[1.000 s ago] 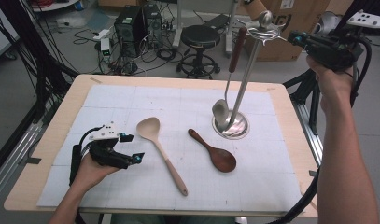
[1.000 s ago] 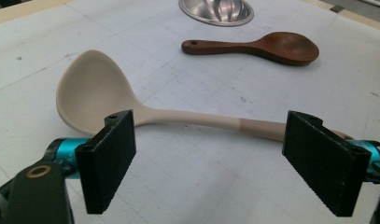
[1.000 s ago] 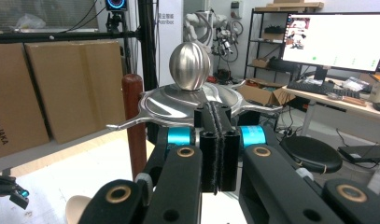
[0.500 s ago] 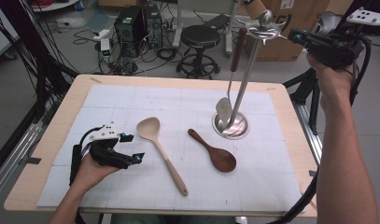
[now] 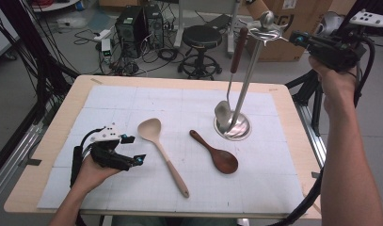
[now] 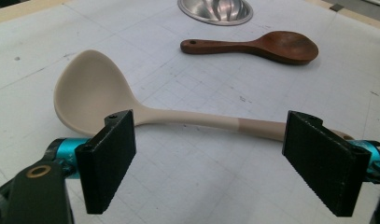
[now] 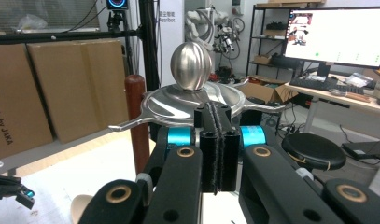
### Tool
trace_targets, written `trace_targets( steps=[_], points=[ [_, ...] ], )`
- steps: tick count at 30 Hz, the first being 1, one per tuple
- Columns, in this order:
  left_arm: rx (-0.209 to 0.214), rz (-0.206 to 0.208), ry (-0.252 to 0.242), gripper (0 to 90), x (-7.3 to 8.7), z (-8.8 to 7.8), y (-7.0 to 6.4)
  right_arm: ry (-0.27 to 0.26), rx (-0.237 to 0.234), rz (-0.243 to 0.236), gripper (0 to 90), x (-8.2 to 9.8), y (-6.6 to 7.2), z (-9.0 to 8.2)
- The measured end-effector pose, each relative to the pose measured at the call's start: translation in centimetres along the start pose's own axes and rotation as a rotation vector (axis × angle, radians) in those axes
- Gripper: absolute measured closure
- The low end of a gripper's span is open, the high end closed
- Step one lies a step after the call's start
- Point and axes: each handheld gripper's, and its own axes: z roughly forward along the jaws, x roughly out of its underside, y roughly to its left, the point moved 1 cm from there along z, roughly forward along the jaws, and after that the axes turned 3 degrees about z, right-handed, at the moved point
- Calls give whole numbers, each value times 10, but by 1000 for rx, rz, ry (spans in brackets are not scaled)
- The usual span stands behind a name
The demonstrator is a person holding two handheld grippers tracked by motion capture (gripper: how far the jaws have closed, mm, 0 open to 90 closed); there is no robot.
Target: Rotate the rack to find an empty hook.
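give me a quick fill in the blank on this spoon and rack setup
1. The left gripper has its jaws ____ in front of the beige spoon.
2. The right gripper, raised by the rack's top, has its jaws ____.
3. The utensil hanging from the metal rack has a ____ handle.
4. The dark wooden spoon lies between the beige spoon and the rack's ____.

Missing words: open; shut; wooden; base

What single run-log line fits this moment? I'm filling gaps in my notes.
left gripper: open, facing beige spoon | right gripper: shut, raised by rack top | brown spoon: on mat
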Motion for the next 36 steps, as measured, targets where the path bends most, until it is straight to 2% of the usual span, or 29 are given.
trace_targets(
  steps=[36],
  points=[
    [1, 2, 0, 182, 0, 0, -1, 1, -60, 0, 900, 1, 15, 2]
  ],
)
